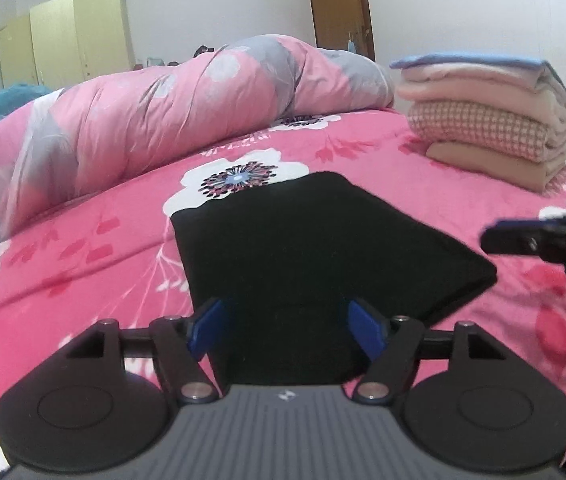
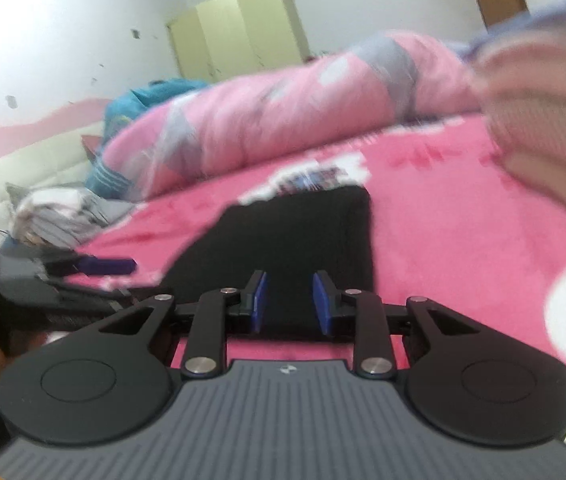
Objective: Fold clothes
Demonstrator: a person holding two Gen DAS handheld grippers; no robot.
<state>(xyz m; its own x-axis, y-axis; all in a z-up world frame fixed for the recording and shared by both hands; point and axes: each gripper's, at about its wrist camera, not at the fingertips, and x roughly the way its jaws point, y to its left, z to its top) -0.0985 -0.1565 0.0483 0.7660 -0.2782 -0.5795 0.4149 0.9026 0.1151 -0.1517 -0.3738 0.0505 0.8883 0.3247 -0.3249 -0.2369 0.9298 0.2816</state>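
Observation:
A black folded garment (image 1: 323, 248) lies flat on the pink floral bedsheet (image 1: 83, 264). My left gripper (image 1: 285, 326) hovers over its near edge, jaws wide open, with only the dark cloth showing below the blue pads (image 1: 203, 330). My right gripper (image 1: 543, 240) reaches in from the right edge, just beside the garment's right corner. The right wrist view is motion-blurred: the black garment (image 2: 303, 232) lies just ahead of my right gripper (image 2: 290, 304), whose jaws stand partly open and hold nothing. My left gripper (image 2: 95, 266) shows at the left there.
A stack of folded clothes (image 1: 483, 120) with a blue piece on top sits at the back right of the bed. A rolled pink and grey quilt (image 1: 183, 120) runs along the far side. Loose clothes (image 2: 55, 212) lie at the left. A yellow wardrobe (image 1: 75, 40) stands against the wall.

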